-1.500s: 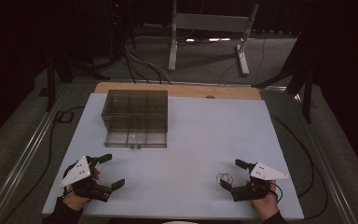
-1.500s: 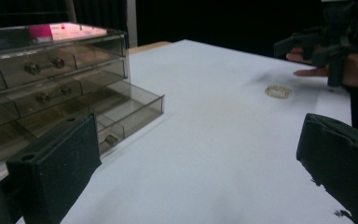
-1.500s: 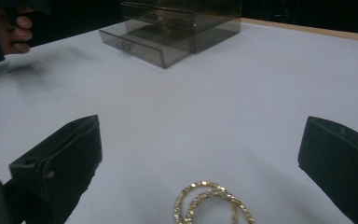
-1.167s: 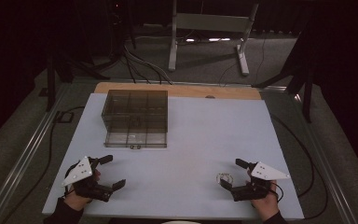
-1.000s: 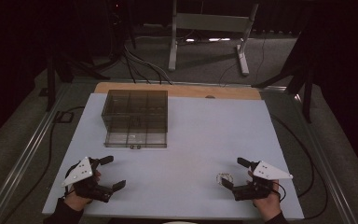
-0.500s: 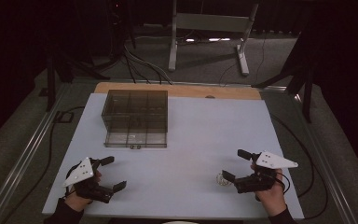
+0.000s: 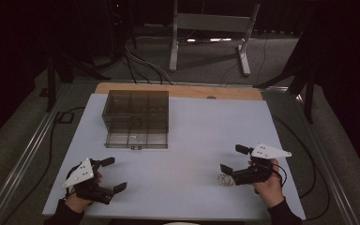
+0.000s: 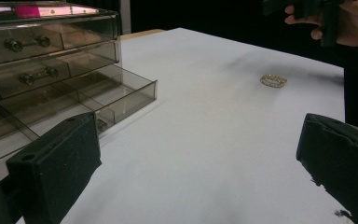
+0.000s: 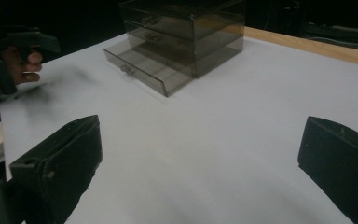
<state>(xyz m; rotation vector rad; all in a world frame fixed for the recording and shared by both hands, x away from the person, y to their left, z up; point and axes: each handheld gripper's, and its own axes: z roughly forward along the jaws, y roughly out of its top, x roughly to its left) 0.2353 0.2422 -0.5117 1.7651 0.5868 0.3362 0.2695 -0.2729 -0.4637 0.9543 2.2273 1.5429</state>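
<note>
right gripper: jaws wide apart, empty, near table's near right corner | bracelet: flat on table, just beside its lower jaw (apart, untouched) | left gripper: jaws spread, empty, near left corner | drawer box: far left, bottom drawer pulled out

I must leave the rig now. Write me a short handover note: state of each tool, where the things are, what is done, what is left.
Left tool: open, holding nothing, near the table's front left corner.
Right tool: open, holding nothing, just right of the bracelet.
Bracelet: lies flat on the white table, ungripped.
Drawer box: smoky clear plastic, at back left; its bottom drawer is pulled out, upper ones shut.
Done: a drawer is open.
Left, probably: pick up the bracelet, put it into the open drawer, push the drawer shut.
</note>
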